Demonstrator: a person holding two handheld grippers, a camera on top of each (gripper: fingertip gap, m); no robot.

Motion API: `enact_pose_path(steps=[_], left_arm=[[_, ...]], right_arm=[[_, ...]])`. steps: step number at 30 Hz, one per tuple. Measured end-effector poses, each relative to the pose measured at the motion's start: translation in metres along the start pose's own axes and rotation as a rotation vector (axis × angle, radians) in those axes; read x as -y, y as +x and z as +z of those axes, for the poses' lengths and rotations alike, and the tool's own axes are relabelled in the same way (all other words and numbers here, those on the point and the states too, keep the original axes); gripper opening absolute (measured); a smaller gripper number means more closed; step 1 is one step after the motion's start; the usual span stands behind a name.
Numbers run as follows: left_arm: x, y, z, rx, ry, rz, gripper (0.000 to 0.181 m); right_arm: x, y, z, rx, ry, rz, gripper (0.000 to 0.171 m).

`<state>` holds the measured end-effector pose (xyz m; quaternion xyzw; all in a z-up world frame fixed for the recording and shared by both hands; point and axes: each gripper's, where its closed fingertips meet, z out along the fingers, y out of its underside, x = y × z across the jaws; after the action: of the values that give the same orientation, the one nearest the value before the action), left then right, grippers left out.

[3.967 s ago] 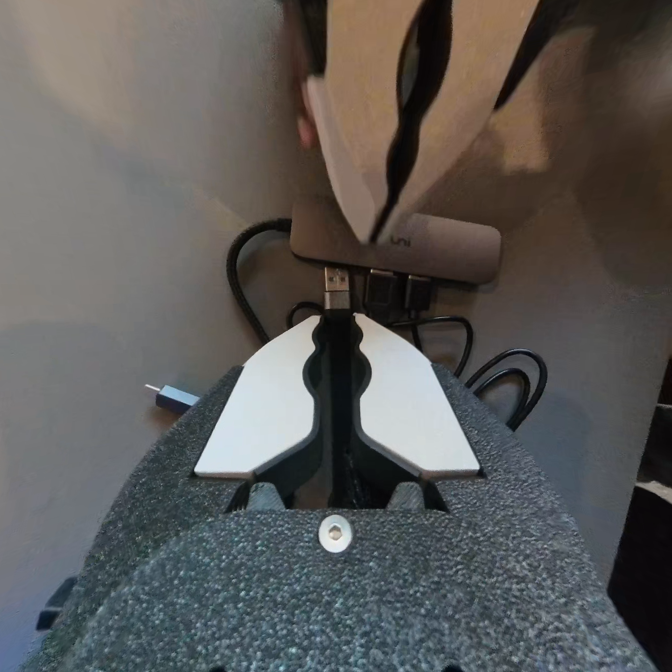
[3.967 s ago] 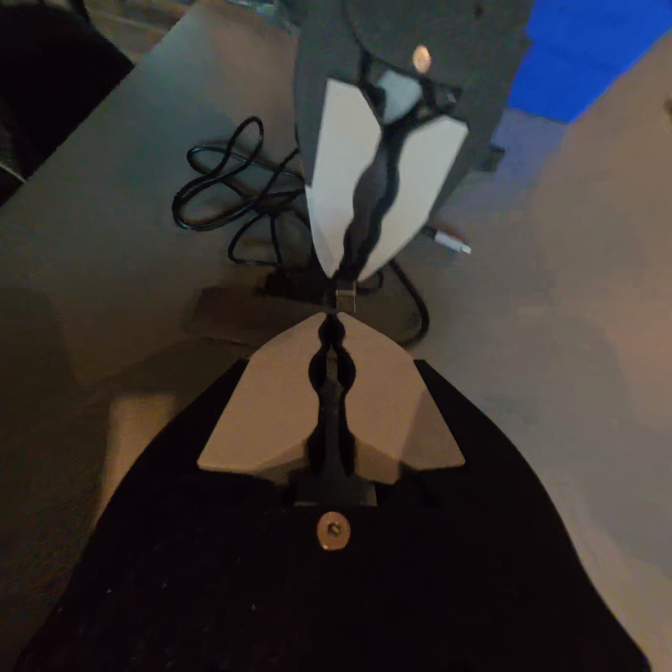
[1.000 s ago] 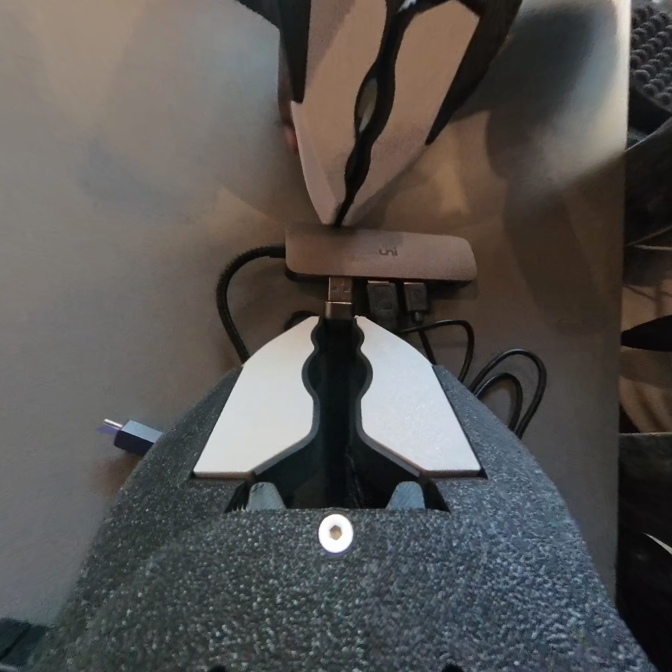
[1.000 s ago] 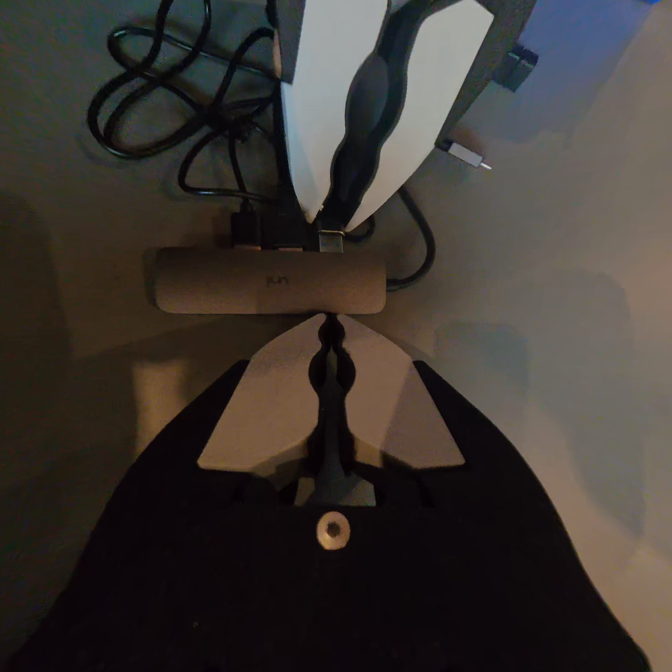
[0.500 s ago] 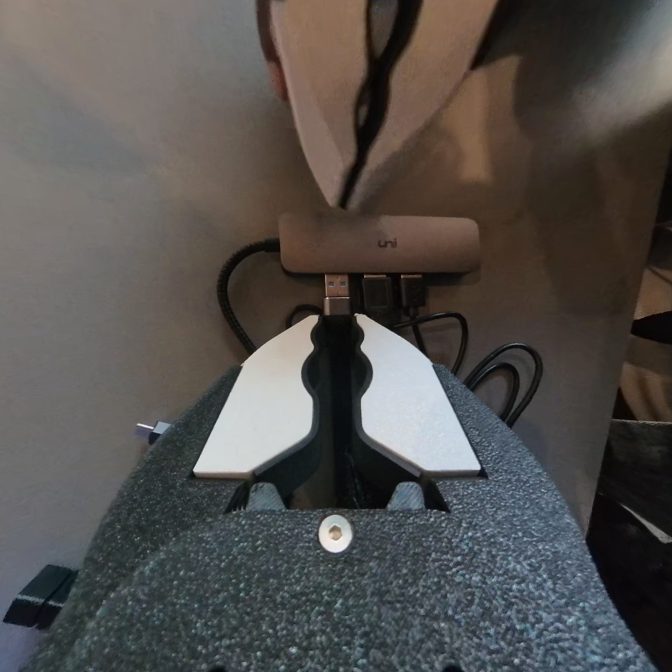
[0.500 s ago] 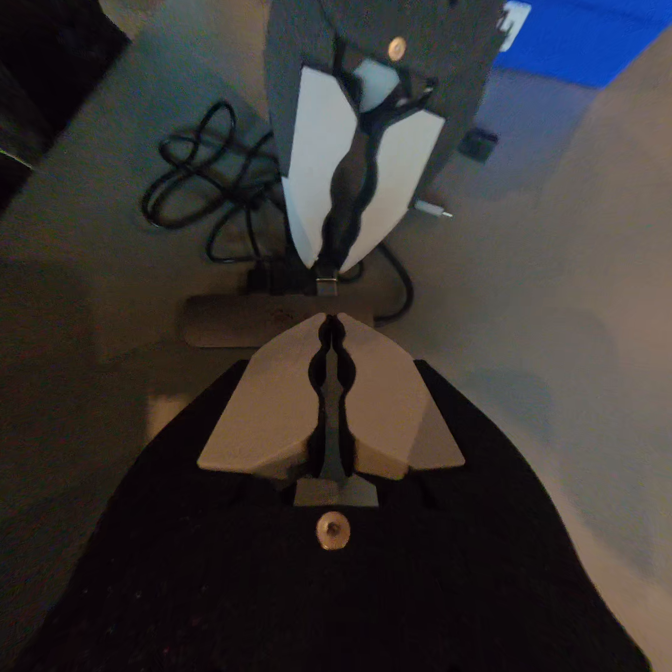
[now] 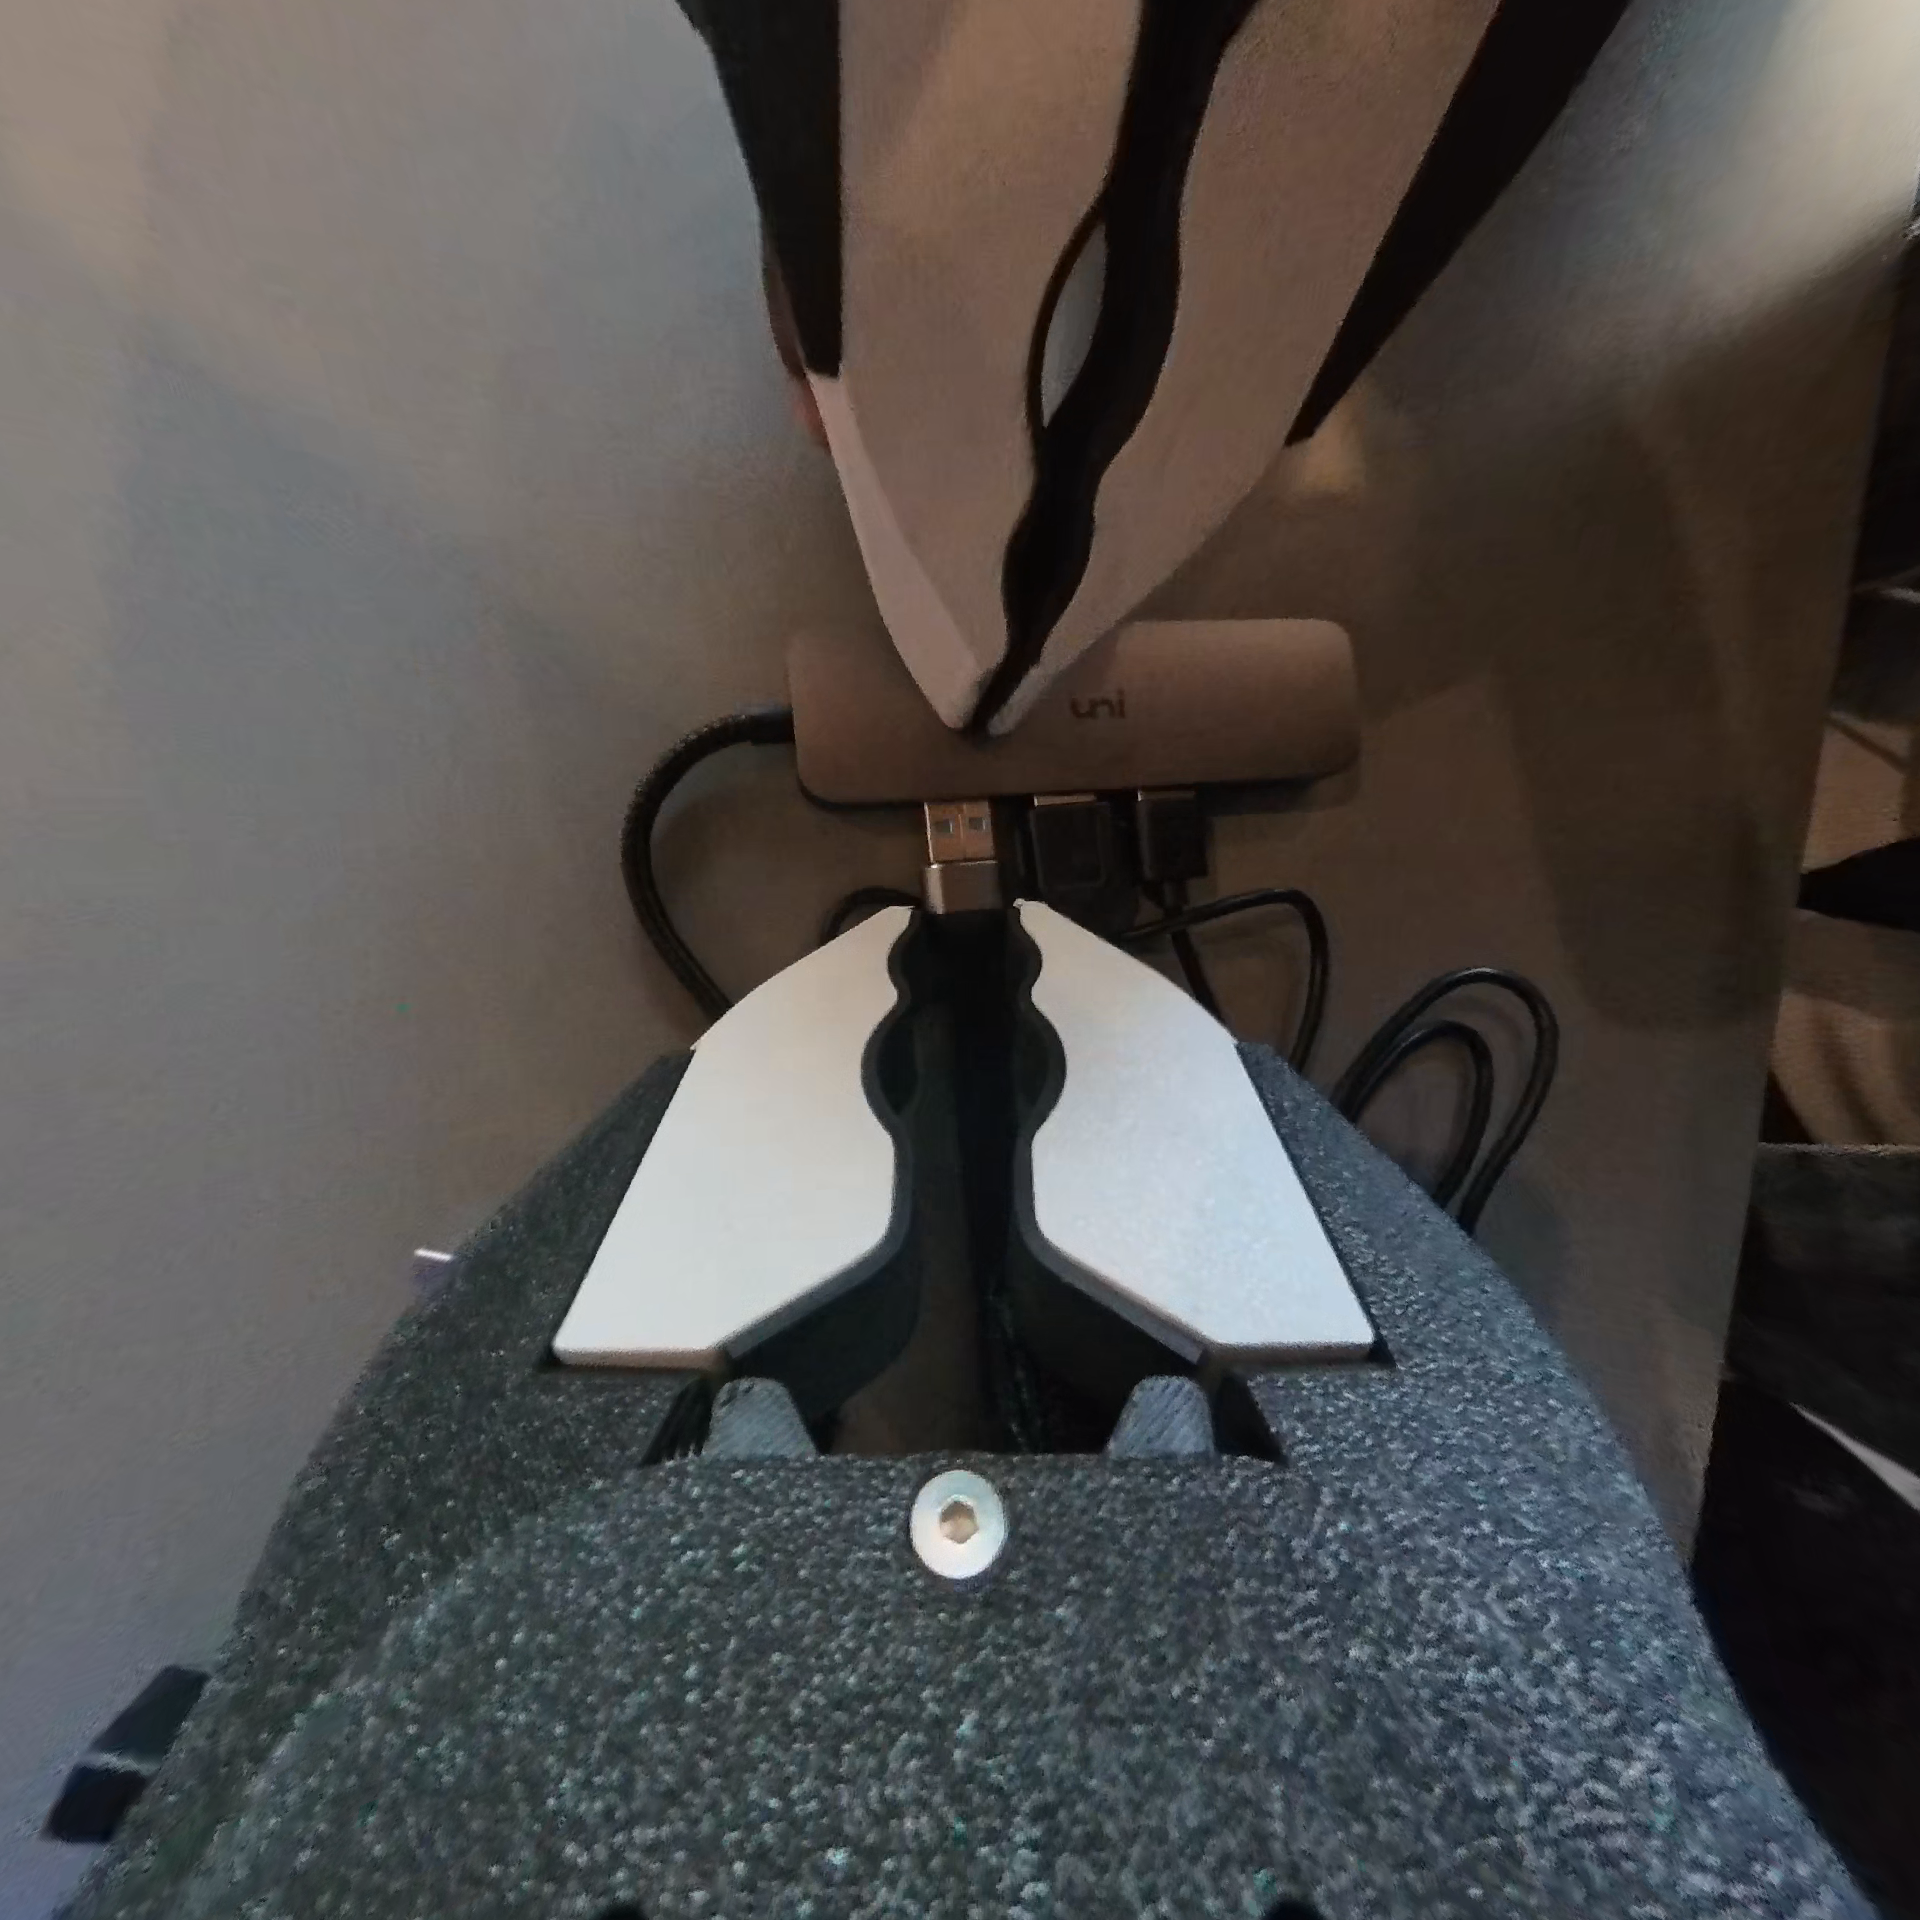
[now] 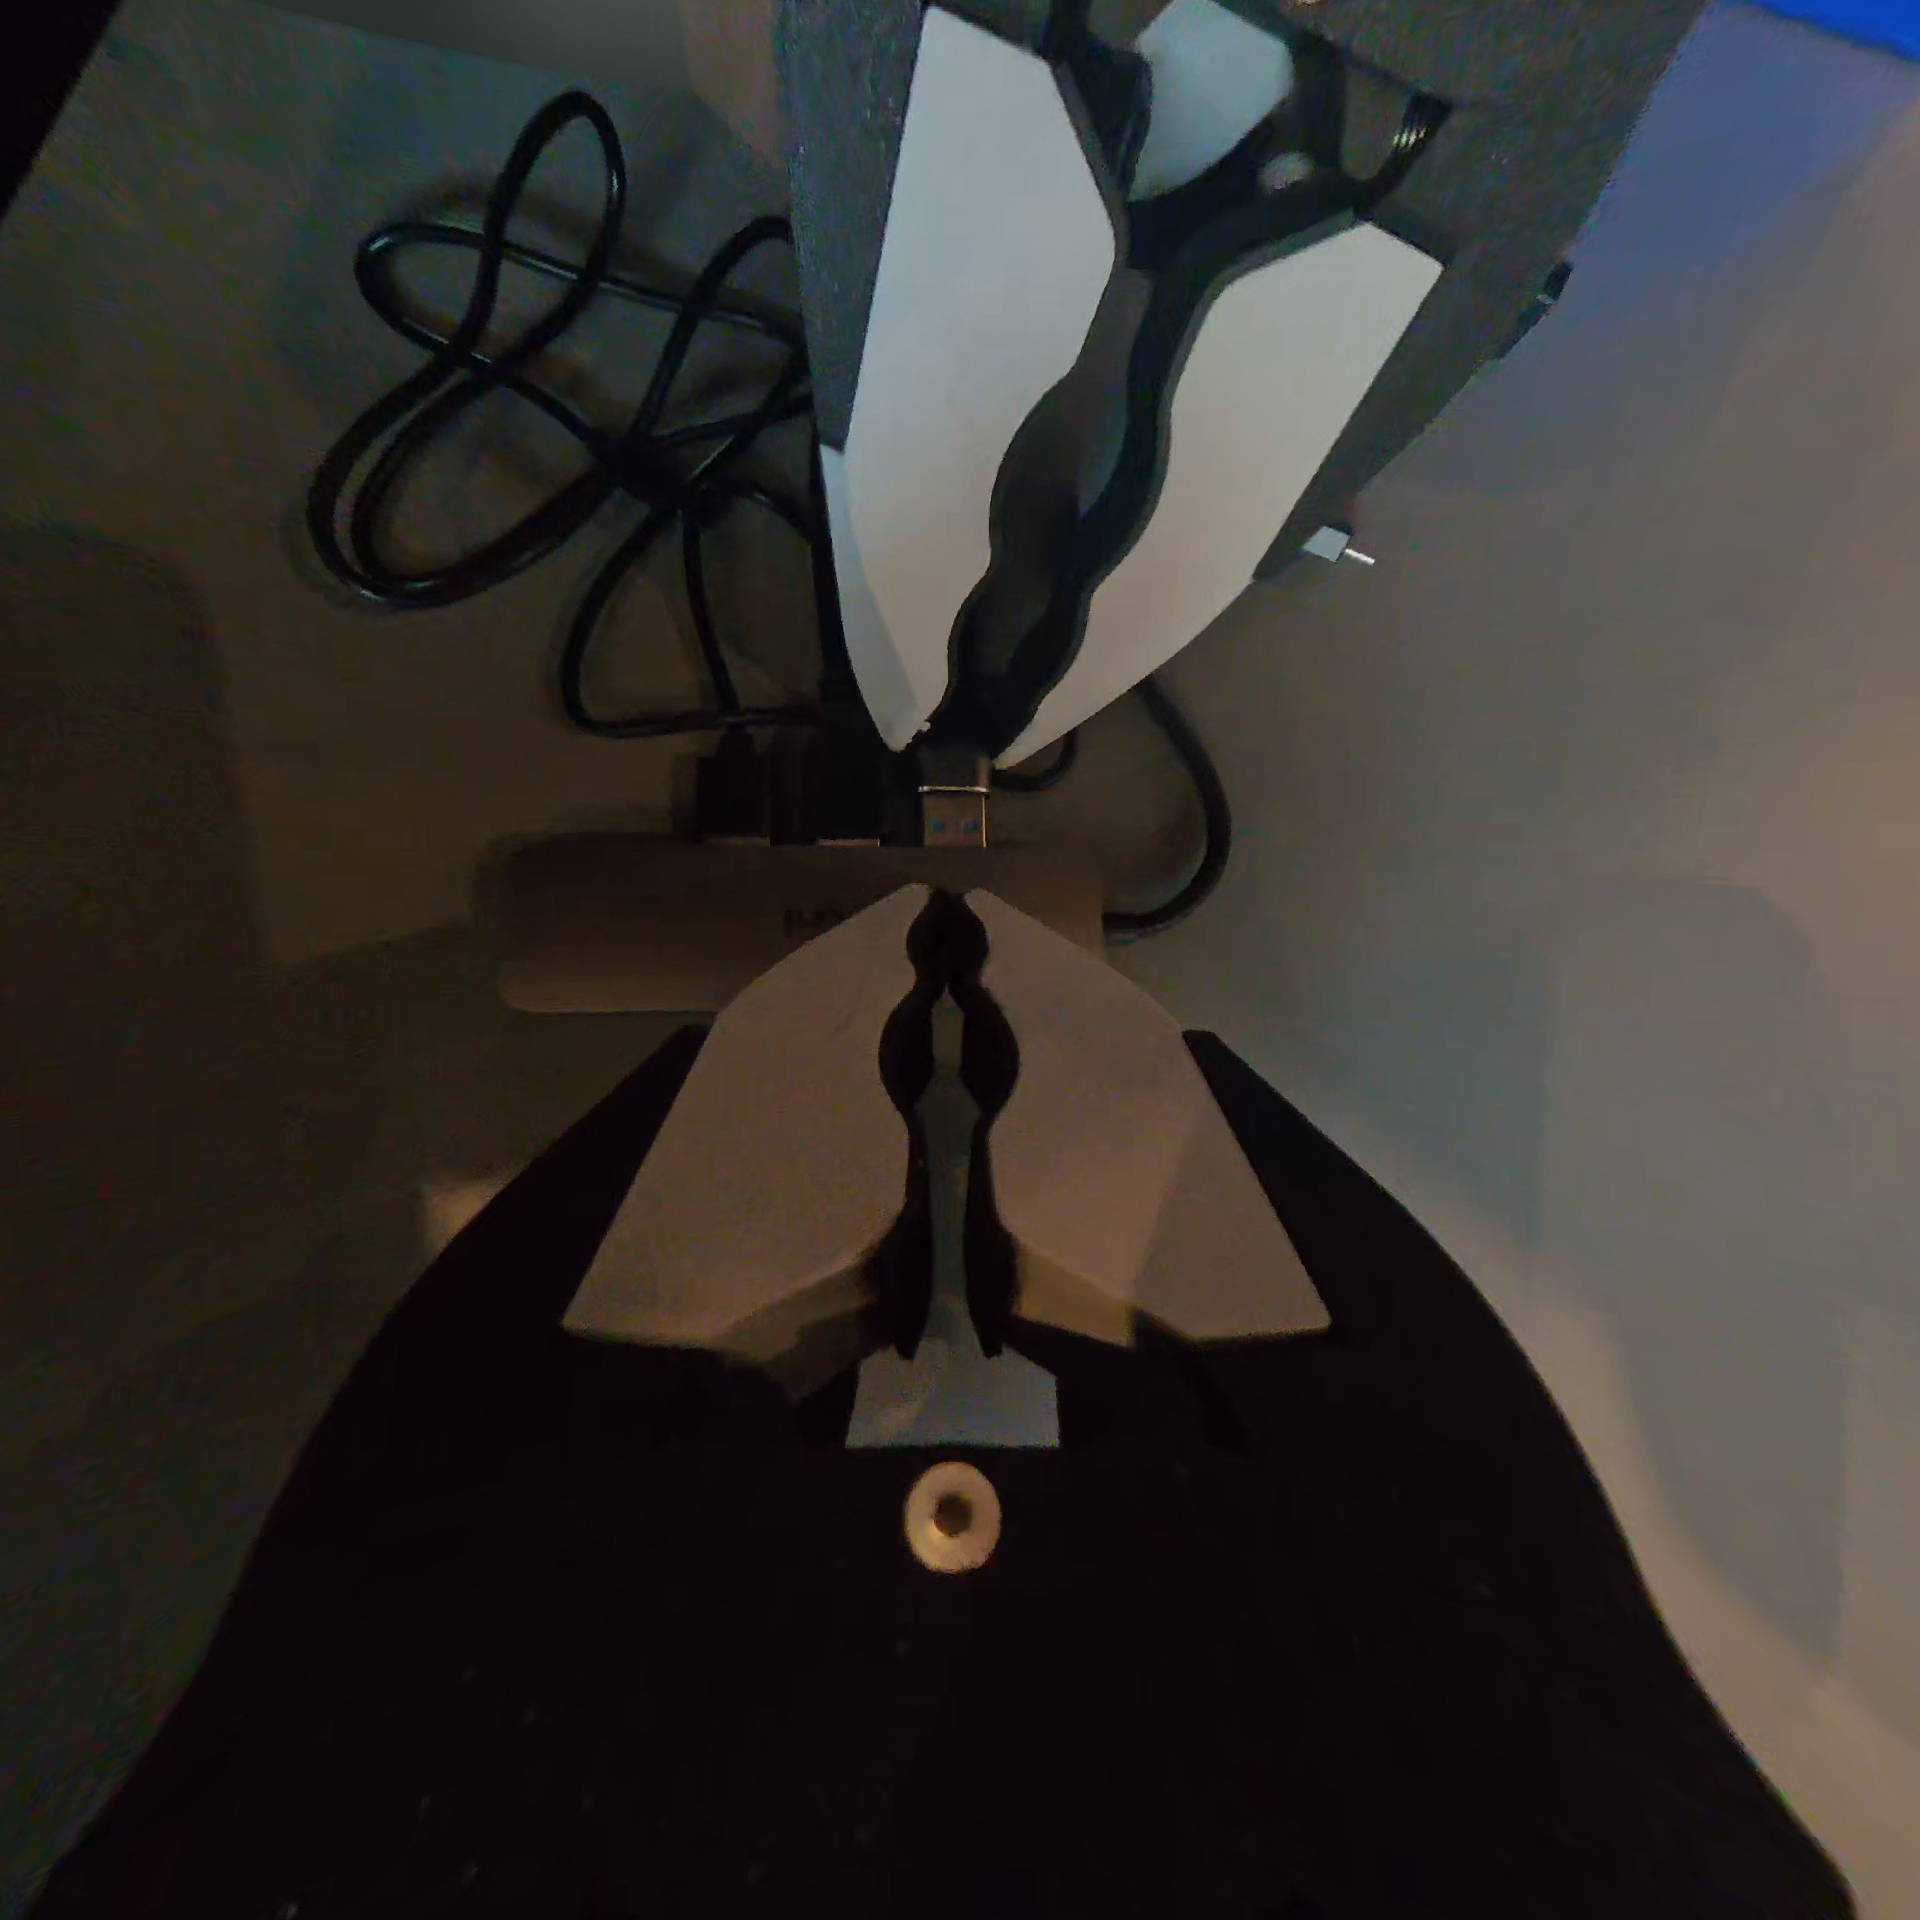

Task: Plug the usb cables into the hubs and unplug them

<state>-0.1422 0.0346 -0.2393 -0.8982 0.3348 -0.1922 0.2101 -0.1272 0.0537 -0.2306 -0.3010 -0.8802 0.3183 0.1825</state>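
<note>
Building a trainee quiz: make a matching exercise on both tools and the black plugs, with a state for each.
1 left tool
2 right tool
3 black plugs

A seated in the hub
B shut, tips on the hub's top
C shut on the silver plug

Pairs: 1-C; 2-B; 3-A

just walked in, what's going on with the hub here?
A person works two handheld grippers at a grey USB hub on the table. The left gripper is shut on a silver USB plug at the hub's port edge, metal shell still showing. The right gripper, shut, presses its tips on the hub's top. Two black plugs sit in the neighbouring ports.
</note>
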Motion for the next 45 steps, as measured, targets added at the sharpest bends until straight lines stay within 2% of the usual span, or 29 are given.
enact_pose_path(steps=[5, 8, 12, 16, 27, 32, 45], left_arm=[[0.002, 0.0, 0.0, 0.004, 0.115, -0.044, 0.014], [0.001, 0.0, 0.001, 0.02, 0.11, -0.045, 0.015], [0.001, 0.0, 0.0, 0.008, 0.124, -0.057, 0.015], [0.001, 0.0, 0.0, 0.005, 0.123, -0.058, 0.014], [0.004, 0.001, 0.001, -0.02, 0.133, -0.038, 0.014], [0.004, 0.003, 0.002, -0.03, 0.11, -0.053, 0.015], [0.006, 0.006, 0.004, -0.042, 0.074, -0.011, 0.014]], right_arm=[[0.009, 0.0, 0.01, -0.009, 0.075, 0.007, 0.0], [0.015, -0.002, 0.015, -0.01, 0.12, -0.068, 0.0], [0.016, 0.01, -0.01, -0.095, 0.275, 0.04, 0.0], [-0.022, 0.004, -0.019, -0.059, 0.148, 0.122, 0.0], [-0.017, -0.001, -0.013, -0.026, 0.133, 0.104, 0.0], [-0.027, -0.005, -0.014, -0.005, 0.032, 0.046, 0.0], [-0.021, -0.009, -0.008, 0.009, 0.023, 0.023, 0.0]])
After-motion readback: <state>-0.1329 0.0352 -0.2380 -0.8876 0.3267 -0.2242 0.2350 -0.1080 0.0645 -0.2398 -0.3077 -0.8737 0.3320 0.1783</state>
